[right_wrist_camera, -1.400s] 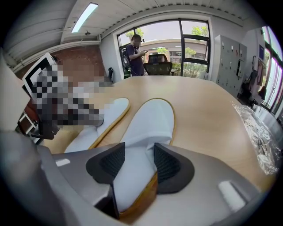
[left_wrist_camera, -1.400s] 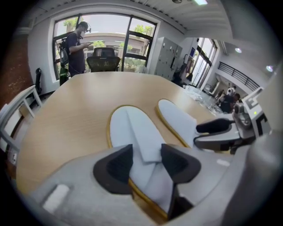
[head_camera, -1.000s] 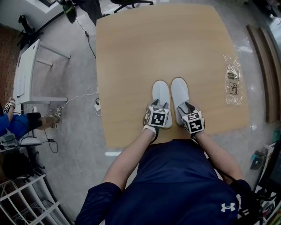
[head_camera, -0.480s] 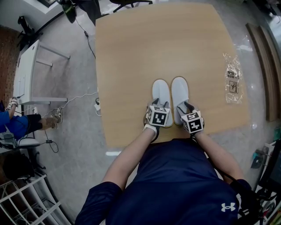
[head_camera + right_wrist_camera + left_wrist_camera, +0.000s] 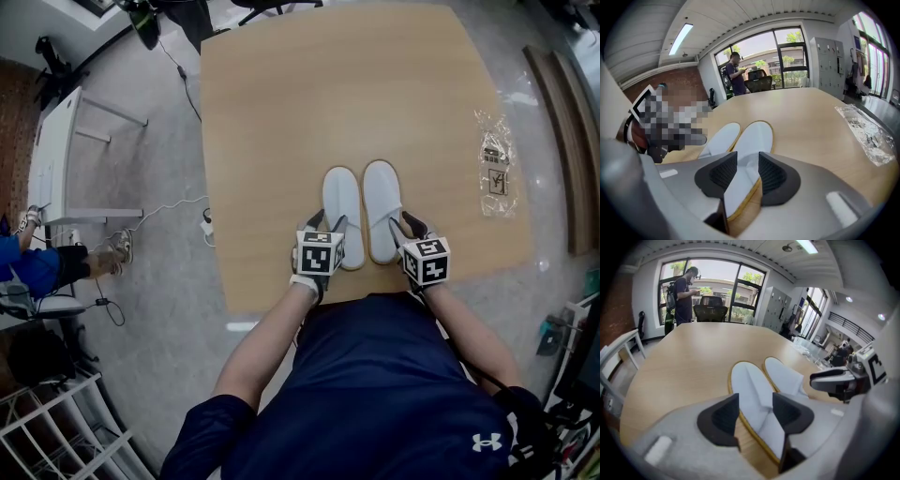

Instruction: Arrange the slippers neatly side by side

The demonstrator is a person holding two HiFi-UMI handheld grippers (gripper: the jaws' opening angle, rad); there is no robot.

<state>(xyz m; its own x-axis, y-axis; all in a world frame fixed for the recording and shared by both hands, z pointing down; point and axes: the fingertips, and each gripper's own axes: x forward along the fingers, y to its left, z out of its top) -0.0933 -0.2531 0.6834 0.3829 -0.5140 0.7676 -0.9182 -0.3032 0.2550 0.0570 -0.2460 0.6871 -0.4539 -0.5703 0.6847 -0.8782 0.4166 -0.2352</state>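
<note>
Near the front edge of the tabletop [image 5: 281, 141] the slippers [image 5: 343, 202] lie side by side. They look soft, light and floppy, best pinched at the heel rim. My left gripper [image 5: 326, 223] has just been opening, my right gripper [image 5: 412, 225] closing partway. Both stand apart, pinching nothing.

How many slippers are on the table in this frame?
2. The left slipper and the right slipper lie side by side near the front edge of the wooden table. None seems hidden.
</note>
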